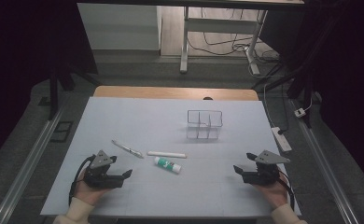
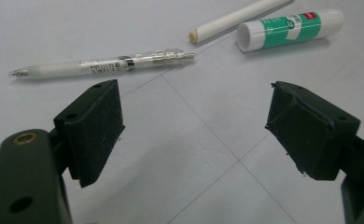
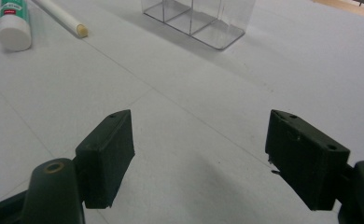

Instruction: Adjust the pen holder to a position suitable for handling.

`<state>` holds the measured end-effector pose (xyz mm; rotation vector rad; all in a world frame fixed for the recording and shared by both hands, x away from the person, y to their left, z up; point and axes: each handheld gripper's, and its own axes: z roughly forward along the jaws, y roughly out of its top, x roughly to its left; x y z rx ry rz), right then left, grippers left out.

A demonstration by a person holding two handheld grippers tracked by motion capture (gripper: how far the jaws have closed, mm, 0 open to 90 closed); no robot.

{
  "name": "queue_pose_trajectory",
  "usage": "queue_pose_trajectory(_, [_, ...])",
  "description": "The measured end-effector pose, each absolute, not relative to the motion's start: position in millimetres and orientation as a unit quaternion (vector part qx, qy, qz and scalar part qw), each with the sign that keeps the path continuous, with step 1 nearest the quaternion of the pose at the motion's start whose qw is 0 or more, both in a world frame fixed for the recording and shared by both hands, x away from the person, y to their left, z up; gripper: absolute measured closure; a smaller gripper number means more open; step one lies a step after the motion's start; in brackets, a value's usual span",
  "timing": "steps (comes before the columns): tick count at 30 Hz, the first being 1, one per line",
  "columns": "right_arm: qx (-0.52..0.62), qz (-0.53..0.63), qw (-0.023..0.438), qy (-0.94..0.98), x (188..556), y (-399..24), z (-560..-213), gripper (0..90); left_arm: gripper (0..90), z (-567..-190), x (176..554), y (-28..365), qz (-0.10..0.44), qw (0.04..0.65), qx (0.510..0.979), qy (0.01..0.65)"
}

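- Both tools are released and hold nothing: left tool (image 1: pixel 124 175) rests low on the bench (image 1: pixel 138 116), right tool (image 1: pixel 240 171) opposite.
- The pen (image 2: pixel 101 65), stick (image 2: pixel 236 17) and glue (image 2: pixel 290 29) lie just beyond the left tool; the clear organizer (image 1: pixel 204 124) stands farther back.
- Likely next: take the pen at mid-barrel, jaws across it, low to the bench.

The left gripper (image 1: pixel 124 177) rests low in the person's left hand (image 1: pixel 87 191), jaws spread wide. The right gripper (image 1: pixel 240 169), held in the right hand (image 1: pixel 273 192), faces it, jaws equally parted and empty.
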<state>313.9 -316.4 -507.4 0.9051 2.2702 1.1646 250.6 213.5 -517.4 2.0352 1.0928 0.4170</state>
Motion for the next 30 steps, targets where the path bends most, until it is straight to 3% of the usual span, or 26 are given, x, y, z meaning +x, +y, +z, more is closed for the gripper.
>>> queue_pose_trajectory(30, [0.361, 0.407, 0.219, 0.81, 359, -289, -503, 31.9, 18.0, -519, 253, 212, 0.162, 0.383, 0.803, 0.427])
